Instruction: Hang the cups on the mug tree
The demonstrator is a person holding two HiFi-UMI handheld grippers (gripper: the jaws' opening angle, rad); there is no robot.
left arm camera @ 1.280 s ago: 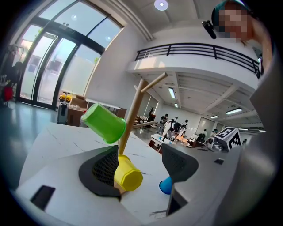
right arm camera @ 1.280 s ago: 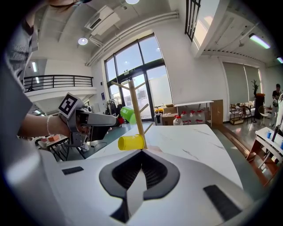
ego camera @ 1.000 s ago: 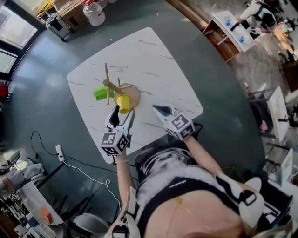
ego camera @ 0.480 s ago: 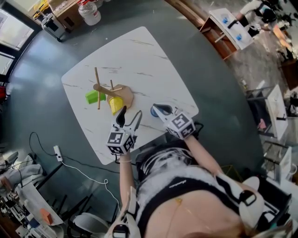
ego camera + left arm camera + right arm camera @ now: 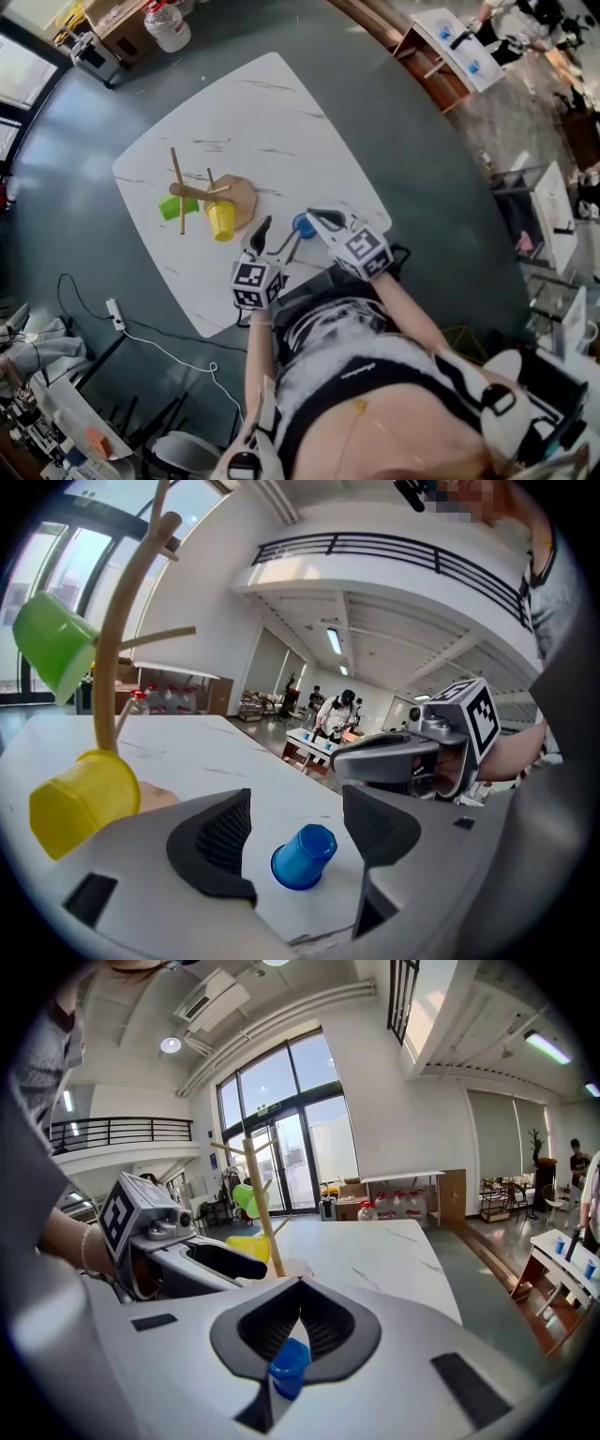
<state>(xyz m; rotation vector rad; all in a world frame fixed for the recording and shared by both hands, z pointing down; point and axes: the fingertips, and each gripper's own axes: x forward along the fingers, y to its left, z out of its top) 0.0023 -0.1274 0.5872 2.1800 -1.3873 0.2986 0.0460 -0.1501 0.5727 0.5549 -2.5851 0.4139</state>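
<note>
The wooden mug tree (image 5: 178, 190) stands on the white marble table (image 5: 281, 122), with a green cup (image 5: 171, 206) and a yellow cup (image 5: 221, 221) hanging on it. A blue cup (image 5: 301, 225) stands upside down on the table near the front edge. My left gripper (image 5: 277, 236) is open, and in the left gripper view the blue cup (image 5: 304, 857) sits just beyond its (image 5: 295, 803) parted jaws. My right gripper (image 5: 315, 219) hovers over that cup with its jaws shut on nothing. In the right gripper view the blue cup (image 5: 289, 1368) shows below the closed tips (image 5: 300, 1286).
The tree's round base (image 5: 239, 195) sits left of the blue cup. The table's front edge (image 5: 281, 281) lies close under both grippers. Beyond the table are grey floor, a cardboard box with a water jug (image 5: 169, 23), and small tables (image 5: 450, 47) at the far right.
My left gripper has drawn back from the yellow cup on the tree and swung right toward the blue cup. The blue cup now shows beside the right gripper's tips.
</note>
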